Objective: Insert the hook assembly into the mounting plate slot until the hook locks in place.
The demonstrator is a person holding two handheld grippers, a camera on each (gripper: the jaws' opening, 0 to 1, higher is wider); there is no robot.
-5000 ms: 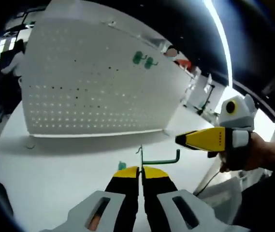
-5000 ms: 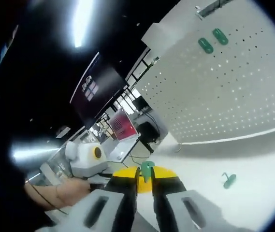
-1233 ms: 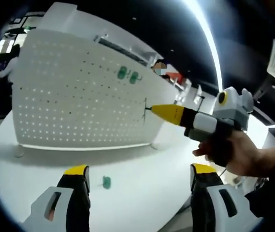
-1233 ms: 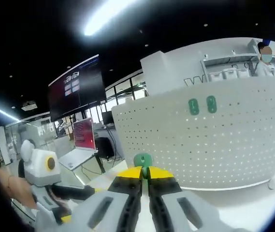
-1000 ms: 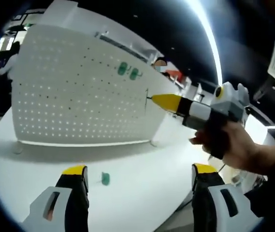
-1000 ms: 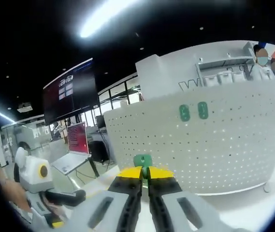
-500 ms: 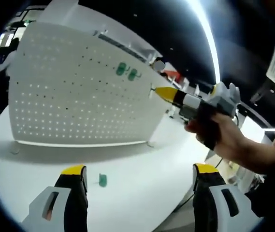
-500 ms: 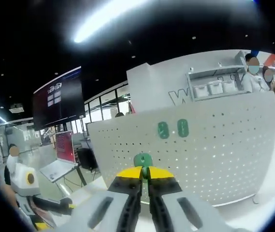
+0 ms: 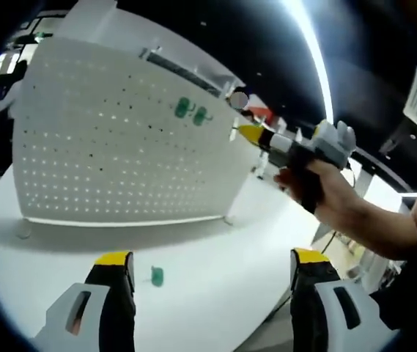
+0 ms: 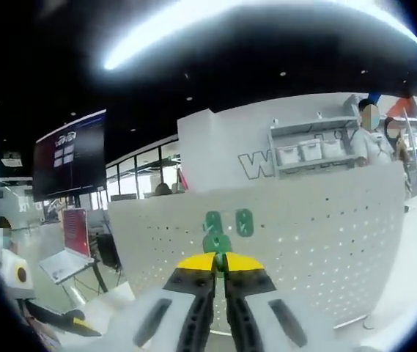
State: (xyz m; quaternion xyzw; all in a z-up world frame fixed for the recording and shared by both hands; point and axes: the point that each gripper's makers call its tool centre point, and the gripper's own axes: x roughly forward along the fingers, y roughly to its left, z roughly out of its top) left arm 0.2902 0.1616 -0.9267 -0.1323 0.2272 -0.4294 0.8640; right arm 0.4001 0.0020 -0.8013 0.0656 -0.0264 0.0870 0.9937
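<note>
In front of a white pegboard [image 9: 113, 139] standing upright on a white table [image 9: 215, 271], a person's hand [image 9: 325, 198] carries the right gripper [image 9: 241, 133] up toward two green hooks [image 9: 191, 110] already mounted high on the board. In the right gripper view, that gripper's [image 10: 220, 258] yellow-tipped jaws are closed tight on a green hook piece [image 10: 217, 243], held just below the two mounted hooks [image 10: 229, 221] and not yet touching the board [image 10: 318, 242]. The left gripper [image 9: 208, 268] hangs low over the table, its jaws spread wide and holding nothing. Another small green piece [image 9: 156, 276] lies loose on the table between the left jaws and the board.

The likely trouble is alignment. The holes are small and closely spaced, so a tilted approach could put the hook's prongs against solid board, or into the wrong row. The grip is only on the piece's lower edge, so pushing hard might twist it in the jaws or drop it.
</note>
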